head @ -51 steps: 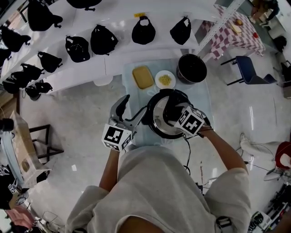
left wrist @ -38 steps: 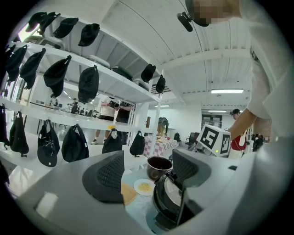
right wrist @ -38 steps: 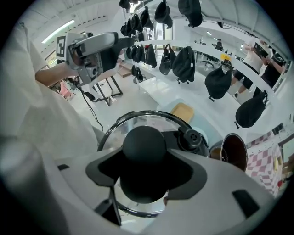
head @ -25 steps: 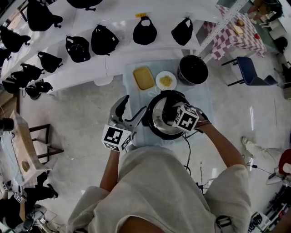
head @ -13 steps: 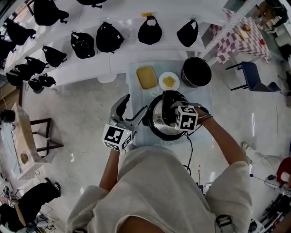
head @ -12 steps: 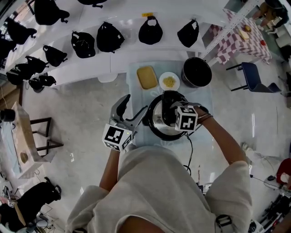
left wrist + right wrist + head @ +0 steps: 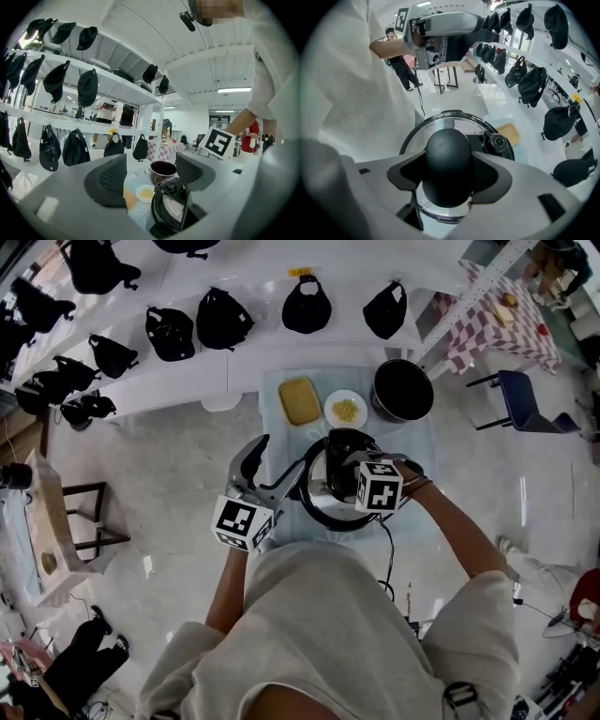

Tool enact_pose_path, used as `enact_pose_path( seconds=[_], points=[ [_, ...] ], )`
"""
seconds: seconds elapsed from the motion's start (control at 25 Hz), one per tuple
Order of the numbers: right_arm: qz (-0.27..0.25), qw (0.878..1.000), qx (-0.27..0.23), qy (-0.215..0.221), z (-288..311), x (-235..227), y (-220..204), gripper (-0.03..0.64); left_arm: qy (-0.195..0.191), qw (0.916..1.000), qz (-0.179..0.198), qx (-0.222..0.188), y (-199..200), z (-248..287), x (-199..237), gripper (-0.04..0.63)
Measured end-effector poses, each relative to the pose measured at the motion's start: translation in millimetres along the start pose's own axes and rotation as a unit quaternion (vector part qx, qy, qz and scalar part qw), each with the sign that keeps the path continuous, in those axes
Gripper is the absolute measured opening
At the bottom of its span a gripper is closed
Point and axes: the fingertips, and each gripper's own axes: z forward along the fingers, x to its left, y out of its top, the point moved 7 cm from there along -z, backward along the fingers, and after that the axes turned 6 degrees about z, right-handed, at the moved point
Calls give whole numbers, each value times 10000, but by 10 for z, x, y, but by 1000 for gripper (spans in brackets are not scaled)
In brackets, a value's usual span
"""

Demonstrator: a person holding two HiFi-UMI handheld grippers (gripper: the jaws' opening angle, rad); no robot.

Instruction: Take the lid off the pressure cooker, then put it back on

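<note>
The pressure cooker (image 7: 323, 498) stands on a pale blue table (image 7: 417, 442), its silver lid (image 7: 440, 127) seated on the black pot rim. My right gripper (image 7: 446, 176) points steeply down and is shut on the lid's round black knob (image 7: 446, 154), one pad on each side; a small black valve (image 7: 497, 142) sits beside it. In the head view the right gripper's marker cube (image 7: 380, 486) covers the knob. My left gripper (image 7: 272, 470) hovers just left of the cooker, open and holding nothing, with the cooker (image 7: 168, 213) showing beyond its jaws.
Behind the cooker lie a yellow slab (image 7: 298, 400), a white plate of yellow food (image 7: 346, 410) and a black pot (image 7: 402, 389). White shelves with several black caps and bags (image 7: 225, 320) run behind the table. A blue chair (image 7: 525, 399) stands at the right.
My right gripper has rolled about the lid knob while staying over the cooker; its marker cube has turned and shifted slightly left. The left gripper has kept its place.
</note>
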Motion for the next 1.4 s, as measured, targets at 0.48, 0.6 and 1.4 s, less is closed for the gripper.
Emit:
enact_pose_path(
  seconds=[0.48, 0.6, 1.4],
  points=[
    [637, 9909, -1082, -490, -445, -2, 102, 291, -107, 9999, 113, 10, 27, 49, -45, 322],
    [1020, 9803, -1537, -705, -533, -18, 83, 285, -137, 9998, 124, 24, 38, 62, -49, 322],
    [3868, 6974, -4534, -3982, -1272, 185, -431, 2, -241, 9989, 396, 52, 79, 128, -43, 26]
  ],
)
